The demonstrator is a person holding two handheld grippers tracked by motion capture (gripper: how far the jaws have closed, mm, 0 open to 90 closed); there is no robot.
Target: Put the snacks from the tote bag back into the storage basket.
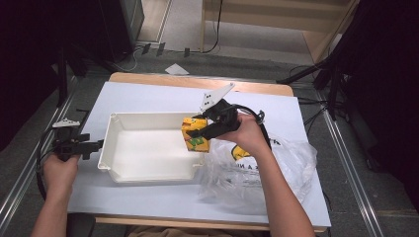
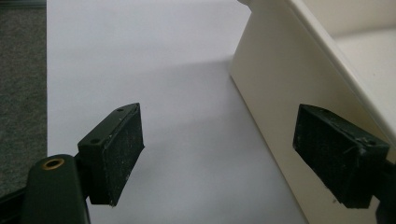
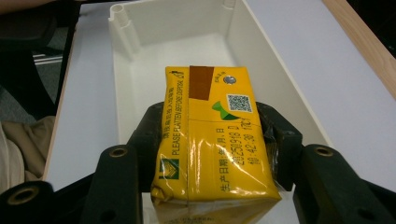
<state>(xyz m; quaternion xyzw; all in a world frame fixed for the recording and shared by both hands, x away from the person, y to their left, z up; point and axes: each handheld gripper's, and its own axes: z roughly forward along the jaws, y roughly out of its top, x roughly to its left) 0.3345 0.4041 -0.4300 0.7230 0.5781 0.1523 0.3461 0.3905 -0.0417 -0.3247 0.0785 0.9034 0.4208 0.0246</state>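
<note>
Right gripper (image 1: 197, 129) clamps yellow carton (image 3: 210, 140) over tray (image 1: 118, 170) rim at 3 o'clock, probably unreleased; left gripper (image 2: 217, 156) open, idle.

Legible print: yellow drink carton and plastic bag

Yellow drink carton (image 3: 212, 140), top face, in the right gripper view: "PLEASE FLATTEN BEFORE DISPOSAL" running along the fold; a stamped date code in Chinese characters followed by digits reading roughly "20250918 D" and "10:42:30"; a QR code beside a green mark; a small green-and-yellow emblem at one corner. Plastic bag (image 1: 276, 168), in the high view: dark capital letters, partly hidden, not readable as words.
</note>
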